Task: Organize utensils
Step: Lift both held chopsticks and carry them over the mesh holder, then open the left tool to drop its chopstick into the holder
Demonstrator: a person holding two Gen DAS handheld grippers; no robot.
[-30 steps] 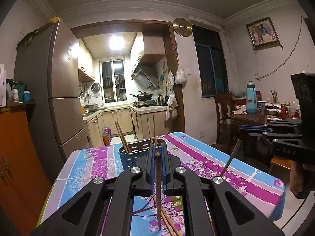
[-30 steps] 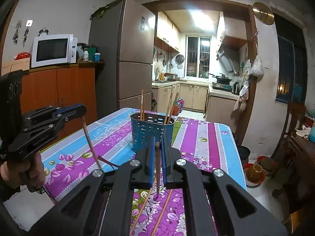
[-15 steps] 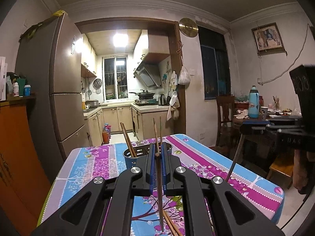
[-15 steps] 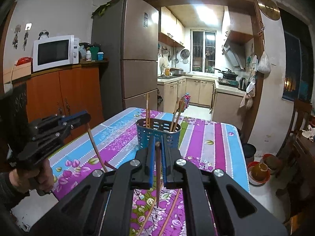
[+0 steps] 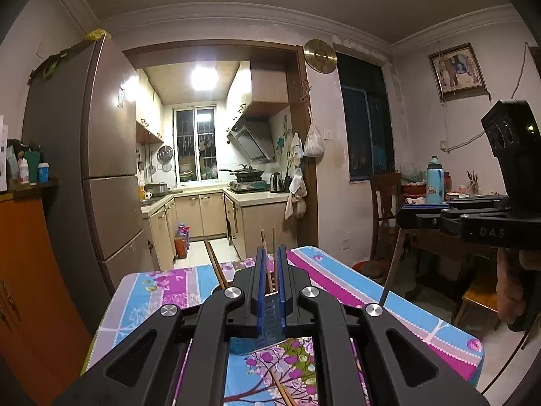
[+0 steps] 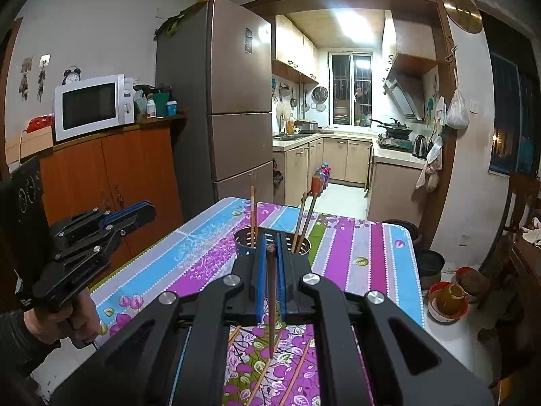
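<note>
Both hands have lifted since a second ago. The right gripper (image 6: pixel 269 253) stays clamped on a dark chopstick (image 6: pixel 271 304) hanging tip-down over the flowered tablecloth (image 6: pixel 365 247). The left gripper (image 5: pixel 269 264) is closed on its own chopstick (image 5: pixel 270 272). The perforated holder (image 6: pixel 297 242) waits just beyond, mid-table, three sticks inside. More chopsticks (image 6: pixel 260 375) lie near. Both look ready to drop in.

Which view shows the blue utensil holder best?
The right wrist view: the blue utensil holder stands on the table with its slotted wall, rim and three chopsticks visible above the right tongs. In the left wrist view the left tongs hide nearly all of it; only chopstick tops and a blue sliver below show.
</note>
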